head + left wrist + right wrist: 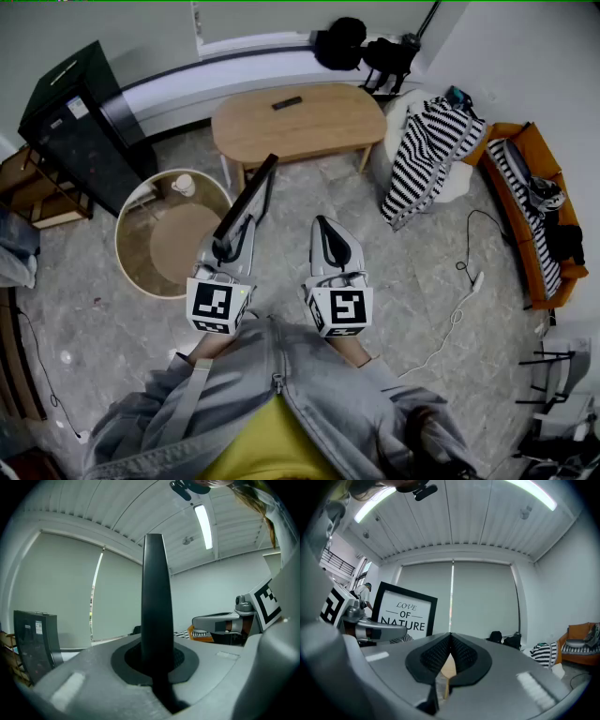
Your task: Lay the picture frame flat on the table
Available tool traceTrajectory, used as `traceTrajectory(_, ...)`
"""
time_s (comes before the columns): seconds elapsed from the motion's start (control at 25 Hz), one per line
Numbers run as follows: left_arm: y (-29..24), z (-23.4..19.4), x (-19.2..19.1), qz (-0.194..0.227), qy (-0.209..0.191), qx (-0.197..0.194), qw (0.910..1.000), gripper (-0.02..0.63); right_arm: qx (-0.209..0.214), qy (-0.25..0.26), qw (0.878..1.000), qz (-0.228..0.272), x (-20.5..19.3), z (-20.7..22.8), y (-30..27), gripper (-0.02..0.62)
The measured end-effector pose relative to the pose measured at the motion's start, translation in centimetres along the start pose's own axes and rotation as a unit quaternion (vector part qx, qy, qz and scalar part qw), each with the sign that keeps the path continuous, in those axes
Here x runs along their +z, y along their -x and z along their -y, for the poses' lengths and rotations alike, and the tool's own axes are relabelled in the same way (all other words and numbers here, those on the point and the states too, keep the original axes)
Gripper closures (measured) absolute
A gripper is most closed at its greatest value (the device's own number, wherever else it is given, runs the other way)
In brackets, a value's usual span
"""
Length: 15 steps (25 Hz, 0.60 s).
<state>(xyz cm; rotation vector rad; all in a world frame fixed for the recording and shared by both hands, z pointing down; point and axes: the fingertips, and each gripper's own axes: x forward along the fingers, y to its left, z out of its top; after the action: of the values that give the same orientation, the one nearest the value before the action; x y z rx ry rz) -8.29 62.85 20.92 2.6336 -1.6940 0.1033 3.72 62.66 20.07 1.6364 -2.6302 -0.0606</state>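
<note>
The picture frame (249, 199) is carried upright in mid-air, pinched, apparently by its lower edge, in the jaws of the left gripper (228, 251). The jaws of the right gripper (325, 225), just beside the frame, are pressed together on nothing. The wooden counter (319, 131) lies well beyond the frame, so both approach and laying flat are judged undone.

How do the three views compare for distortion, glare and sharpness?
Head view: even, soft light, sharp throughout, some bending at the edges. Left gripper view: heavy fisheye with black corners; the ceiling light is blown out, and the picture frame is a dark edge-on silhouette. Right gripper view: same fisheye, yet the picture frame's print reads clearly.
</note>
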Motion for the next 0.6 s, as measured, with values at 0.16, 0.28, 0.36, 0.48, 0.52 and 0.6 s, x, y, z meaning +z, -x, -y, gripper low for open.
traceTrajectory(0.16, -0.9, 0.4, 0.2, 0.000, -0.001, -0.003, 1.0000, 0.597, -0.005, -0.002, 1.000, 0.005, 0.1, 1.1, -0.1, 0.595)
traceTrajectory(0.28, -1.7, 0.7, 0.2, 0.001, -0.002, -0.003, 1.0000, 0.597, -0.009, -0.007, 1.000, 0.006, -0.1, 2.0, -0.2, 0.594)
traceTrajectory(0.36, -2.2, 0.8, 0.1, -0.001, 0.000, -0.003, 1.0000, 0.598, -0.010, -0.009, 1.000, 0.006, -0.3, 2.5, -0.4, 0.595)
traceTrajectory(0.48, -3.4, 0.9, 0.0, -0.001, 0.000, -0.006, 1.0000, 0.597, -0.011, -0.011, 1.000, 0.007, -0.5, 3.2, -1.3, 0.595)
traceTrajectory(0.52, -3.8, 0.8, 0.0, -0.001, -0.001, -0.006, 1.0000, 0.597, -0.010, -0.012, 1.000, 0.008, -0.6, 3.4, -1.7, 0.594)
traceTrajectory(0.6, -4.7, 0.3, -0.1, 0.000, 0.000, -0.007, 1.0000, 0.597, -0.007, -0.015, 1.000, 0.010, -0.8, 3.7, -2.6, 0.594)
